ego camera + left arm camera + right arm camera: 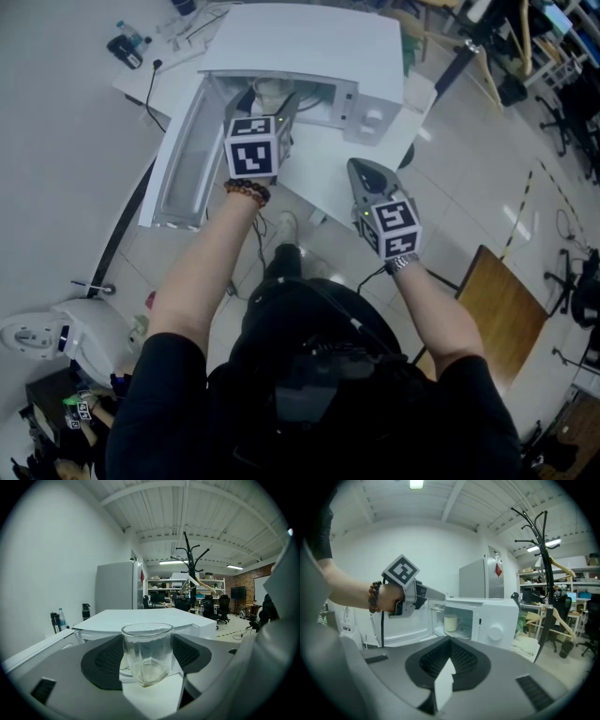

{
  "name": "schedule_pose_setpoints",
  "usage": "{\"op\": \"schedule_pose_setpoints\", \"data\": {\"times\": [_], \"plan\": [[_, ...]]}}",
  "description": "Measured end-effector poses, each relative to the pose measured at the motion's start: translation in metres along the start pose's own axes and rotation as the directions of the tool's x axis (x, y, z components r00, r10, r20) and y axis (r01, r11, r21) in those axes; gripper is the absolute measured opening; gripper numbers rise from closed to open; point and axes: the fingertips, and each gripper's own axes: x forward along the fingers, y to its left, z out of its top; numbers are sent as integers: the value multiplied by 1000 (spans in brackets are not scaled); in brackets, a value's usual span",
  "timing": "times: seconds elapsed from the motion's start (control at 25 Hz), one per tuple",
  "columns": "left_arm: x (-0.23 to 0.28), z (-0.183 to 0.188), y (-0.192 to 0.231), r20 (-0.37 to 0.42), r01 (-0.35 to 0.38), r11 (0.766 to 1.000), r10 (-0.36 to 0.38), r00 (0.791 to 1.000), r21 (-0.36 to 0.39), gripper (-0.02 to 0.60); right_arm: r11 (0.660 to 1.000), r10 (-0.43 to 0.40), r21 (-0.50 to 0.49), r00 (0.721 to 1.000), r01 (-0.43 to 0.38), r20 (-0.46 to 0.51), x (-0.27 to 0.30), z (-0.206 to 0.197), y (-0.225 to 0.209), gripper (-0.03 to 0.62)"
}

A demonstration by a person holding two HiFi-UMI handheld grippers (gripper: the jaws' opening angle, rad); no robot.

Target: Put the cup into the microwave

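Not done yet imo. Left tongs [149, 670] are pinching the clear, empty cup [147, 651]. Right tongs [444, 682] are pressed together on nothing, off to the side. Just ahead of the left tongs the microwave [494, 616] has its door [401, 625] open, with a cream mug [450, 622] sitting inside. Left to do: set the cup in, let go.
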Motion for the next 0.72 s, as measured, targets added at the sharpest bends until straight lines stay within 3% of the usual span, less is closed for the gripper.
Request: {"op": "schedule_pose_setpoints", "data": {"times": [0.72], "plan": [[28, -61, 8, -60, 24, 999, -26, 998, -25, 328, 1000, 13, -3, 999, -14, -47, 25, -14, 1, 2]]}}
